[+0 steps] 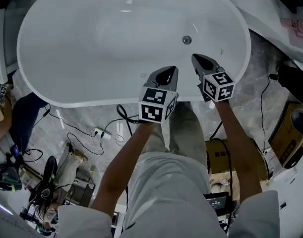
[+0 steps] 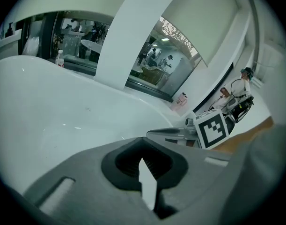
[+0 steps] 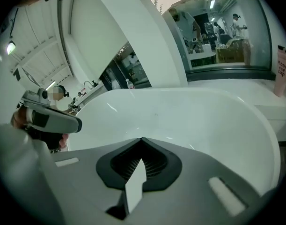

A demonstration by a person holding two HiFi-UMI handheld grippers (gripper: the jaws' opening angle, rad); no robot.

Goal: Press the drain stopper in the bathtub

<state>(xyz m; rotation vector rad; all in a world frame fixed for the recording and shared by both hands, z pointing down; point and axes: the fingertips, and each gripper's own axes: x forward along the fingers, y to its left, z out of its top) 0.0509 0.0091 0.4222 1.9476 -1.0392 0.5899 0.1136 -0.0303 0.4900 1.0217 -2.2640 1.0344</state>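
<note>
Both gripper views cut off the drain stopper (image 1: 187, 40); only the head view shows it. Your forearms reach straight out over the near rim of the bathtub (image 1: 82, 102). Your left gripper (image 1: 166, 73) has its jaws pressed together, empty. Your right gripper (image 1: 201, 61) is closed the same way, near the small round metallic stopper in the glossy white oval basin.

Grey grippers (image 1: 166, 73), marker cubes (image 1: 157, 104), white clothes (image 1: 161, 182)
</note>
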